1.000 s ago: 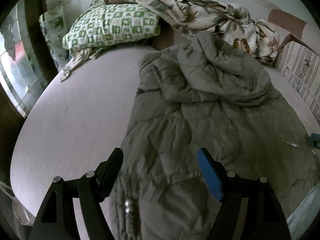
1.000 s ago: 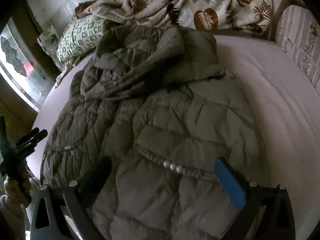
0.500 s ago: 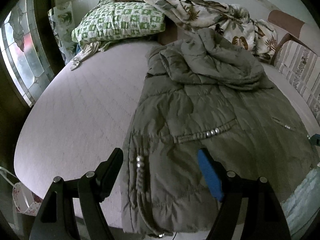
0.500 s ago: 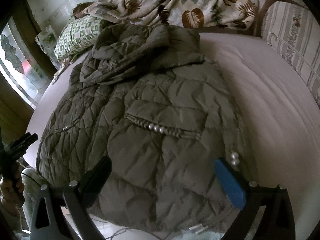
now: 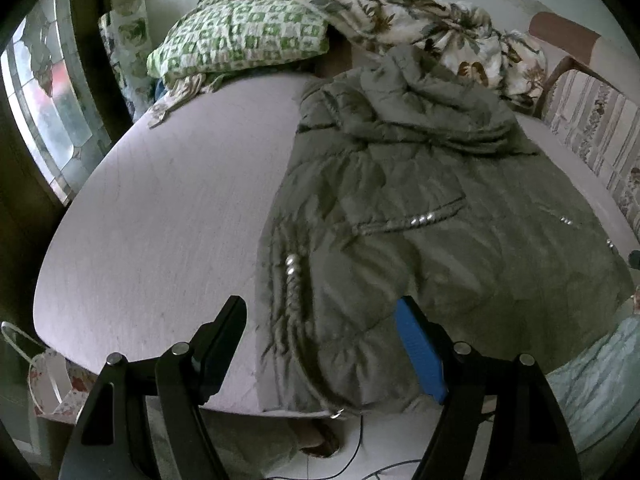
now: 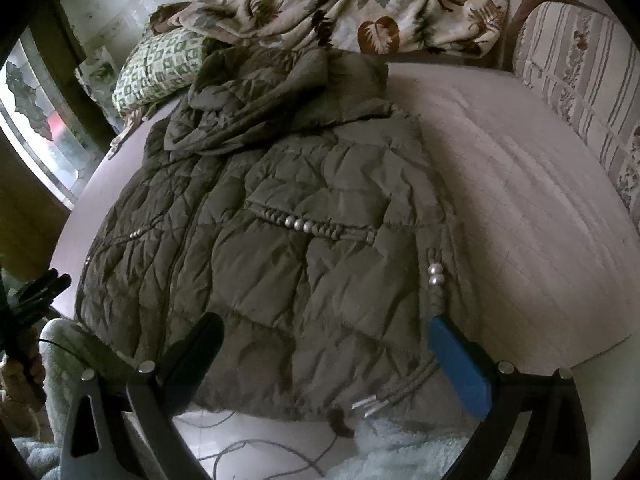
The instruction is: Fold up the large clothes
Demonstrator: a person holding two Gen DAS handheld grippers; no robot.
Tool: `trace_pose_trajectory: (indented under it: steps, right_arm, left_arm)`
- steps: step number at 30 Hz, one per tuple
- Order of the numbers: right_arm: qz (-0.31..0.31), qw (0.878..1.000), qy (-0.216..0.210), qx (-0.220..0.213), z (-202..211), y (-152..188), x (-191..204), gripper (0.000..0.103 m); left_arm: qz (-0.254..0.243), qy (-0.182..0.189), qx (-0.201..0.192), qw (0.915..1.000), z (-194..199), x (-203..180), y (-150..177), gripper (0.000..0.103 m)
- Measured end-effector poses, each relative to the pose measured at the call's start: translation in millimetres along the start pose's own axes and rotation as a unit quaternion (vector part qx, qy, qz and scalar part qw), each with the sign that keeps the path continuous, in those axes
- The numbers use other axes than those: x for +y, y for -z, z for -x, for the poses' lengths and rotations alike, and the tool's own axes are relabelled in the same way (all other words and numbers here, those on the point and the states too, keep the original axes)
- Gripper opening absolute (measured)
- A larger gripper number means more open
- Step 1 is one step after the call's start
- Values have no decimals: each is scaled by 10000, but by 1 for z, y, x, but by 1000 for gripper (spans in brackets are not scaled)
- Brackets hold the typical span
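Observation:
An olive quilted hooded coat [image 5: 420,208] [image 6: 280,248] lies spread on the pale bed [image 5: 168,216] [image 6: 520,200], hood toward the pillows and hem at the near edge. My left gripper [image 5: 320,320] hovers open over the hem's left corner, nothing between its fingers. My right gripper [image 6: 324,332] hovers open above the hem's right part, near the beaded drawcords [image 6: 434,276], touching nothing. The left gripper [image 6: 40,292] also shows at the left edge of the right wrist view, held by a hand.
A green checked pillow [image 5: 240,40] [image 6: 156,68] and a leaf-print blanket [image 5: 420,28] [image 6: 360,12] lie at the bed's head. A striped cushion [image 6: 580,80] lines the right side. A window [image 5: 44,112] is at left. Cables [image 6: 260,452] and pale cloth [image 5: 592,376] lie on the floor below.
Both grippers have drawn back from over the coat toward the bed's near edge. The hem and the floor have come into view. Both stayed open.

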State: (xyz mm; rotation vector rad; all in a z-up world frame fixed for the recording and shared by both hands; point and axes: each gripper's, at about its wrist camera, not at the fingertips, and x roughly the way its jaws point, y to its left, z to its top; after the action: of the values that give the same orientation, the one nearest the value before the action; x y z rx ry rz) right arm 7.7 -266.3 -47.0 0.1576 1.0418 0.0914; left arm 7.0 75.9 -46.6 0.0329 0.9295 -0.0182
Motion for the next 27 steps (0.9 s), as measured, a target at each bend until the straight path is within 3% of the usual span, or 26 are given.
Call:
trace_pose_trajectory:
  steps: [4,18,27]
  right_arm:
    - [-111,9993,-254,260,-5,4,-5,103]
    - [-382,9965,427,606,-26,6,-53,103]
    - [-625,9942,380,788,-41,10,-78,103]
  left_arm:
    - [128,-149,144,9997,-12,12,7,77]
    - [336,-169,448,9983,-43,33,15,77]
    - [432,-54,549,9975,-53,33,12,77]
